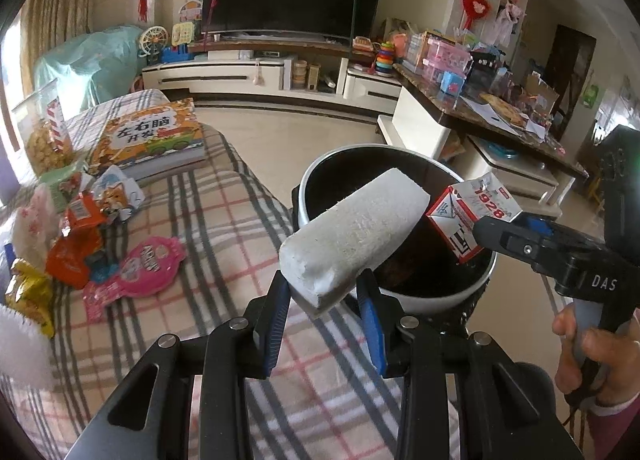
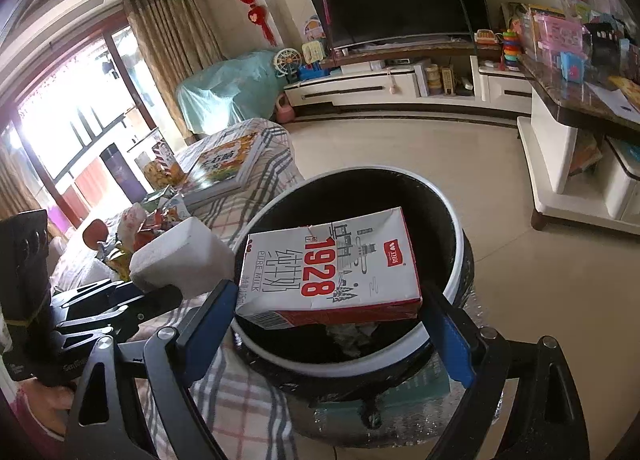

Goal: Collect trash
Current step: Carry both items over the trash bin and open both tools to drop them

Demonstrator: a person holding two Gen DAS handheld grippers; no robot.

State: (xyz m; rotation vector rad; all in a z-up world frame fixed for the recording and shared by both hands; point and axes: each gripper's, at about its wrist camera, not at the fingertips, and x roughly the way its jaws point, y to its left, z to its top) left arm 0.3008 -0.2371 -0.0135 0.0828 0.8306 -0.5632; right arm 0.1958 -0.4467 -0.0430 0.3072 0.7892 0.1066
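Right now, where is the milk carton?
The milk carton is held between the jaws of the right gripper, over the open trash bin, with the white foam block to its left.

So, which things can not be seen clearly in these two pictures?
- Bottom of the trash bin: right wrist view, hidden by the milk carton.
- Left wrist view: foam block in the left tool covers much of the bin's inside.
- Wrappers on the blanket: small and crumpled, labels unreadable.
- Right hand: cut off by the frame edge.

Hiding most of the black-lined round bin's [image 2: 452, 219] contents beneath the white-and-red milk carton [image 2: 332, 272]; cropping the fuzzy white object [image 1: 20, 348] at left edge.
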